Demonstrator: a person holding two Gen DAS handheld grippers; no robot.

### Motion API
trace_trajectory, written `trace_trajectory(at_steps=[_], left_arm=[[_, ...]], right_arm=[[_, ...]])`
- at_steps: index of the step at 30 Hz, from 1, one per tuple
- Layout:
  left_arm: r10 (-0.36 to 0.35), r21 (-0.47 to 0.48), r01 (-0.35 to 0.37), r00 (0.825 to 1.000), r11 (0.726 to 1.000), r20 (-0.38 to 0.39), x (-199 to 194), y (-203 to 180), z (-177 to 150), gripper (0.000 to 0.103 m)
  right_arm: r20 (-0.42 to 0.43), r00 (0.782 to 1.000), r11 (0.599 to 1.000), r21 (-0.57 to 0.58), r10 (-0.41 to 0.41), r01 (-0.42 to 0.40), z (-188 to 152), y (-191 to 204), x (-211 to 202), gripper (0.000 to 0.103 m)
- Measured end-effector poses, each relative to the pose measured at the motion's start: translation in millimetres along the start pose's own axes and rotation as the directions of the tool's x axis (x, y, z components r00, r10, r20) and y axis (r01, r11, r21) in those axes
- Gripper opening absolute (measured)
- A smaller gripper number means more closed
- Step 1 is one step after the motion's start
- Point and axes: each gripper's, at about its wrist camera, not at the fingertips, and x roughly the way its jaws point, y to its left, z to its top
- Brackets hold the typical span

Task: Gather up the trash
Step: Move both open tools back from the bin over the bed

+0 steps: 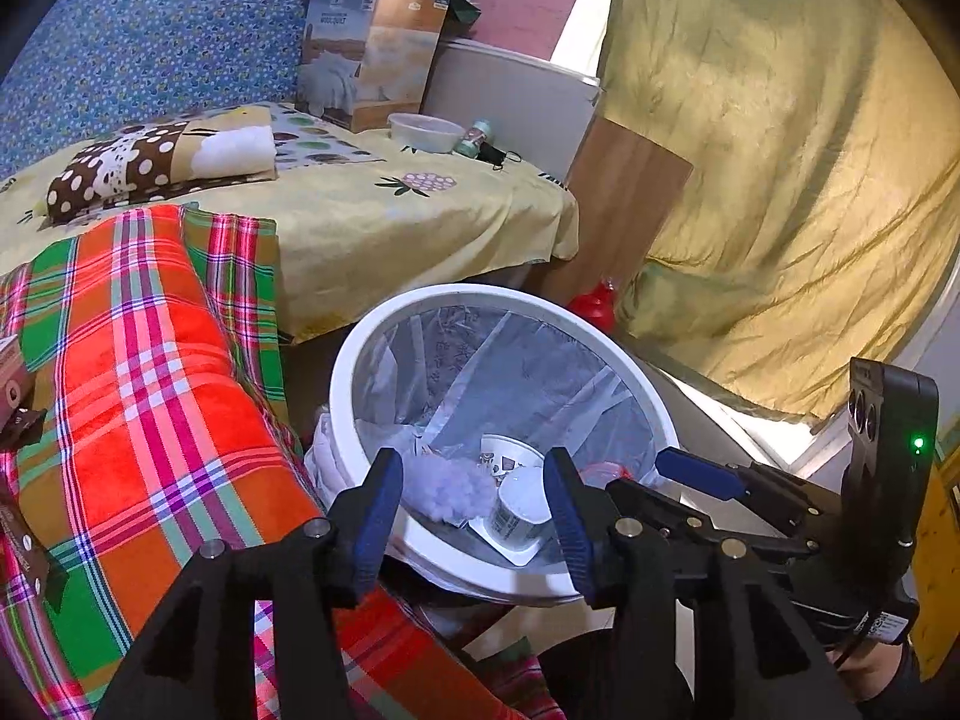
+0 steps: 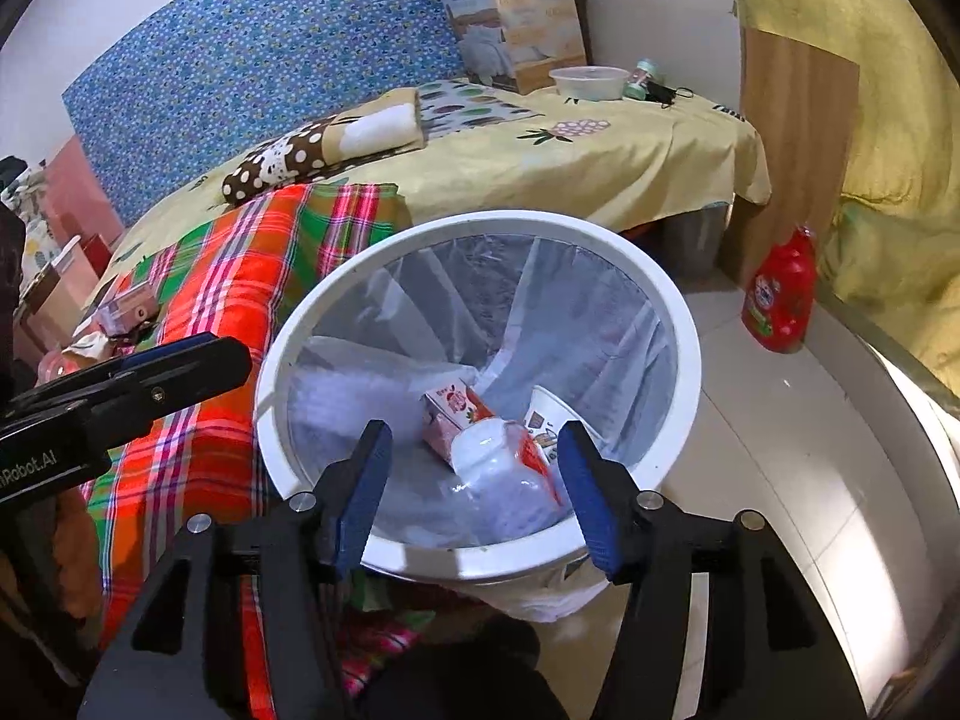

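Both claws hover over the white bin [image 2: 480,228], lined with a clear plastic bag [image 2: 540,294].

Left claw [image 1: 474,510]: jaws apart, blue pads touching nothing, nothing held. Seen from the left wrist, between its pads and down in the bin lie a pale lilac fluffy wad [image 1: 447,483] and a white paper cup [image 1: 519,507] on its side, a second cup [image 1: 507,450] just behind at 12 o'clock of it.

Right claw [image 2: 477,480]: jaws apart too, empty. From the right wrist, a clear plastic bottle [image 2: 498,474] with a red label lies in the bin between the pads, not pinched by them. A pink carton [image 2: 453,414] sits at 11 o'clock of the bottle, touching it; a white cup [image 2: 555,420] at 1 o'clock.

So the trash is inside the bin, at the bottom near the front wall.

The bin stands on a tiled floor [image 2: 780,450] right against a bed [image 2: 600,168] with a yellow sheet. A plaid blanket [image 2: 240,276] hangs at 9 o'clock of the bin. A small pink box [image 2: 129,309] lies on the blanket near its left edge. A red bottle [image 2: 780,300] stands on the floor at 3 o'clock of the bin, well apart. On the bed's far end, at 12 o'clock: a plastic bowl [image 2: 588,83] and a cardboard package [image 2: 528,18].
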Motion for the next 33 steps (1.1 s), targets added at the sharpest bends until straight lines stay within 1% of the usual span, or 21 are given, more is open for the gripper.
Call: trace_trajectory(at_steps=[3, 12, 16, 22, 28, 33], left_arm=[[0.0, -0.007, 0.0, 1.0, 1.0, 0.013, -6.4, 2.6, -0.5, 0.049], [0.036, -0.033, -0.034, 0.998, 0.999, 0.043, -26.5, 11.0, -4.5, 0.049], [0.048, -0.036, -0.046, 0.997, 0.998, 0.057, -39.9, 13.0, -11.3, 0.049], [0.094, -0.056, -0.089, 0.992, 0.994, 0.082, -68.6, 22.2, -29.6, 0.049], [0.143, -0.097, -0.134, 0.986, 0.986, 0.088, -88.1, 34.7, -45.2, 0.049], [0.191, -0.128, -0.177, 0.976, 0.976, 0.102, -109.9, 48.6, -60.8, 0.049]], right_arm=[[0.003, 1.0, 1.0, -0.001, -0.001, 0.001, 0.8, 0.6, 0.2, 0.059], [0.04, 0.999, 1.0, 0.0, -0.002, 0.002, 3.1, 3.0, -12.1, 0.059], [0.064, 0.998, 1.0, -0.008, 0.02, -0.019, 2.3, 10.5, -20.8, 0.059], [0.077, 0.995, 0.998, -0.035, 0.057, -0.054, -3.4, 29.0, -28.8, 0.059], [0.064, 0.992, 0.991, -0.076, 0.112, -0.107, -8.6, 52.4, -29.9, 0.059], [0.05, 0.987, 0.983, -0.114, 0.15, -0.143, -9.6, 74.2, -28.9, 0.059]])
